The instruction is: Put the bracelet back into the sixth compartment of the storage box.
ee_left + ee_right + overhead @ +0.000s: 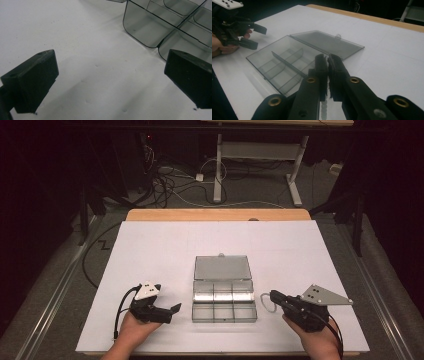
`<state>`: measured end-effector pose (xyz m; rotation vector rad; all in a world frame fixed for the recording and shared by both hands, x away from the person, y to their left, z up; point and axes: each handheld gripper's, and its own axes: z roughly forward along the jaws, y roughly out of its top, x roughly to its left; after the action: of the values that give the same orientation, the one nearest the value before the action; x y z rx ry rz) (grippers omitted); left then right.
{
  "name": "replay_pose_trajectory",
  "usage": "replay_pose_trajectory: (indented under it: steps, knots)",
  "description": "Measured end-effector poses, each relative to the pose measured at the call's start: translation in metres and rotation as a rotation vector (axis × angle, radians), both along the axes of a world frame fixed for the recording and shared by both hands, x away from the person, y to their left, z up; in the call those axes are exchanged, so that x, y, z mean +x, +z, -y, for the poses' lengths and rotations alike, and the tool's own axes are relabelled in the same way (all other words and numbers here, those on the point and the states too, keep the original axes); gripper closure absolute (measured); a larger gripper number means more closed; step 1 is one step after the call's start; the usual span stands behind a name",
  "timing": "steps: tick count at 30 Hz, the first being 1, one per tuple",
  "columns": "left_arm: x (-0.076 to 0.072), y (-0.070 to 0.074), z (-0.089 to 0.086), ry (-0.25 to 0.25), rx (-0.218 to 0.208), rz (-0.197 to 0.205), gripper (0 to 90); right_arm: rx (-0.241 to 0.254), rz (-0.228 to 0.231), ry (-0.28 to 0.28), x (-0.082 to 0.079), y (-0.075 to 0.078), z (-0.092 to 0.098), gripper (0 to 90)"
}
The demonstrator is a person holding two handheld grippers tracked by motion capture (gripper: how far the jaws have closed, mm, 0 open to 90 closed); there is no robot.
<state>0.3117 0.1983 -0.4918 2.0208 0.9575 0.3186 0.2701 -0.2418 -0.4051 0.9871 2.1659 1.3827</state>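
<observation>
The clear compartment box (pixel 224 296) sat open near the table's (pixel 150 240) front edge, between both grippers; left gripper (pixel 172 312) had jaws apart, right gripper (pixel 271 294) pinched together, empty, about equally near.

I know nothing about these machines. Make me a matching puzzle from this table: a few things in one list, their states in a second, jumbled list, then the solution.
Things:
1. left gripper
2. right gripper
3. clear smoky plastic compartment box
4. box's flat hinged lid
5. white paper sheet covering the table

States:
A. jaws pressed together
B. folded back flat on the far side
C. jaws spread wide apart
D. divided compartments with nothing inside
E. lies under everything

Pairs: 1-C, 2-A, 3-D, 4-B, 5-E
</observation>
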Motion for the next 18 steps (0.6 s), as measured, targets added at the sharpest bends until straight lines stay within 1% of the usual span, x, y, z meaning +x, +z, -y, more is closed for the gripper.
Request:
replay_pose_trajectory:
  steps: [7,18]
  knots:
    - [0.0,0.0,0.0,-0.001,-0.003,0.0,0.0,-0.008,0.013,0.029,0.001,0.006,-0.014,87.1]
    - [0.0,0.0,0.0,-0.002,-0.003,0.0,0.0,-0.001,0.005,0.064,0.006,0.001,-0.03,87.1]
